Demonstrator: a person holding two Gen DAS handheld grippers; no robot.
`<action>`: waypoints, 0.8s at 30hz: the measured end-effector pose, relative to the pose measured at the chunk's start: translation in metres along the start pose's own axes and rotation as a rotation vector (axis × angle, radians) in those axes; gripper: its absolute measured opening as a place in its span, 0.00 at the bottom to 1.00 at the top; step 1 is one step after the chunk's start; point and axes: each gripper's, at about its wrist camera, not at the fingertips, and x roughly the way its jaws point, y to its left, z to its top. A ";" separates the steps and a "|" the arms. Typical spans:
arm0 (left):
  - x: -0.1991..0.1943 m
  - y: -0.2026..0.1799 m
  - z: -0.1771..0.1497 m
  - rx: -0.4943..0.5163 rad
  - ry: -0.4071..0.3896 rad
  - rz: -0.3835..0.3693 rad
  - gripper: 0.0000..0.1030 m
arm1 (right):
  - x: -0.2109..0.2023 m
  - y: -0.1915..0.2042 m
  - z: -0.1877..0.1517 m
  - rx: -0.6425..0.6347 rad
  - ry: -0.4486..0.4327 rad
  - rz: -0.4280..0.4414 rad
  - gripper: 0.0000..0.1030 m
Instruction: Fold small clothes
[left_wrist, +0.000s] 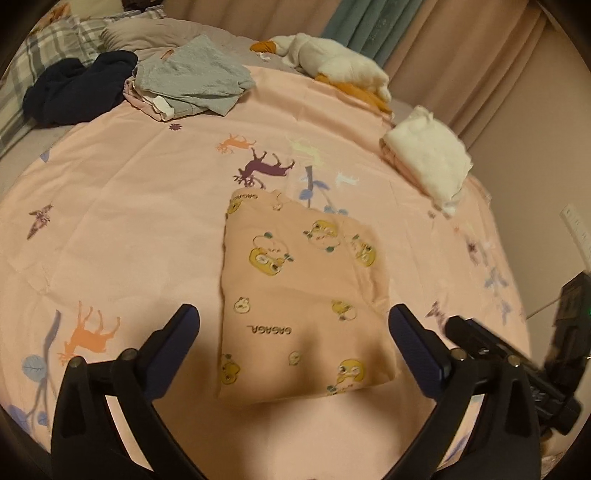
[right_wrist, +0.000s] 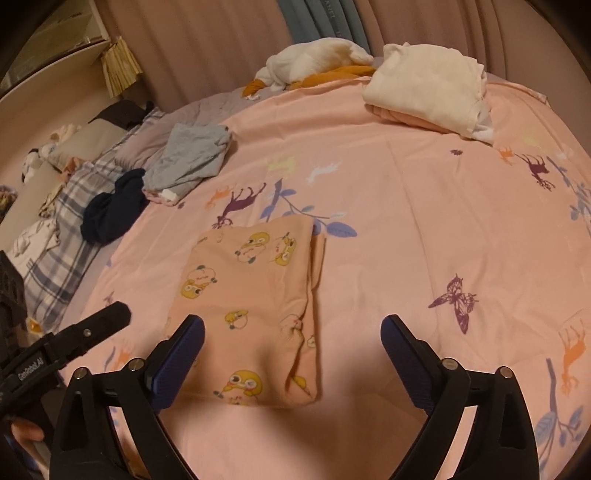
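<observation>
A small pink garment with yellow cartoon prints (left_wrist: 299, 291) lies folded into a rectangle on the pink bedspread (left_wrist: 129, 206); it also shows in the right wrist view (right_wrist: 255, 299). My left gripper (left_wrist: 295, 328) is open and empty, hovering just above the garment's near part. My right gripper (right_wrist: 293, 339) is open and empty, over the garment's near right edge. The right gripper's finger shows in the left wrist view (left_wrist: 491, 343), and the left gripper's finger shows in the right wrist view (right_wrist: 92, 328).
A stack of folded white and pink clothes (left_wrist: 428, 158) sits at the far right (right_wrist: 428, 85). A grey garment (left_wrist: 192, 74) and a dark navy one (left_wrist: 77, 88) lie unfolded at the far left. A white and orange plush toy (left_wrist: 332, 62) lies by the curtains.
</observation>
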 end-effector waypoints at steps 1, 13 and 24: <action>0.000 -0.003 -0.001 0.020 0.000 0.019 0.99 | 0.000 0.001 0.000 -0.004 0.003 -0.005 0.97; -0.011 -0.021 -0.013 0.141 -0.060 0.083 1.00 | -0.002 0.002 -0.019 -0.032 0.039 -0.041 0.99; 0.000 -0.044 -0.027 0.194 -0.038 0.216 1.00 | 0.008 -0.018 -0.017 0.015 0.097 -0.023 0.99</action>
